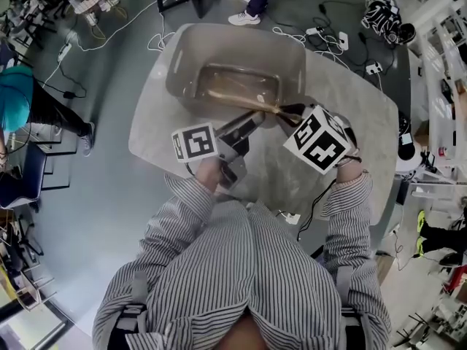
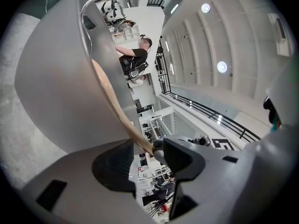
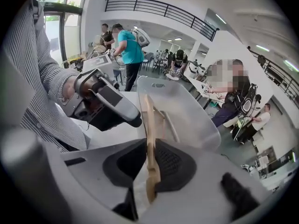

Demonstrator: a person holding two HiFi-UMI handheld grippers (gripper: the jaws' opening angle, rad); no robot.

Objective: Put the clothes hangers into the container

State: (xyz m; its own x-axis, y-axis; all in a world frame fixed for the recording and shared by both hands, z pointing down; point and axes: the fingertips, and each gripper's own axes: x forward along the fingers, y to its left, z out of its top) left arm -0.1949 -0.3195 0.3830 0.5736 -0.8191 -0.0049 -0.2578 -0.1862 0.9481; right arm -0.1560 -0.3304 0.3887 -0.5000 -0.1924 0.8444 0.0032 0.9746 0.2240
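A grey translucent container [image 1: 182,46] stands on the round table [image 1: 346,86]. A wooden hanger [image 1: 237,97] slants over its near rim into it, above other hangers lying on the bottom. My right gripper [image 1: 288,114] is shut on the near end of this hanger [image 3: 148,115]; in the right gripper view the pads [image 3: 170,162] press on the flat wood. My left gripper [image 1: 249,126] stands just left of it, open. In the left gripper view the hanger [image 2: 110,94] passes loosely between the jaws, and its metal hook [image 2: 93,3] curves along the container wall [image 2: 56,78].
Cables [image 1: 321,39] and plug strips lie on the floor behind the table. A person's shoes [image 1: 244,17] are at the back and a person in teal [image 1: 22,97] is at the left. Chairs and racks stand at the far right.
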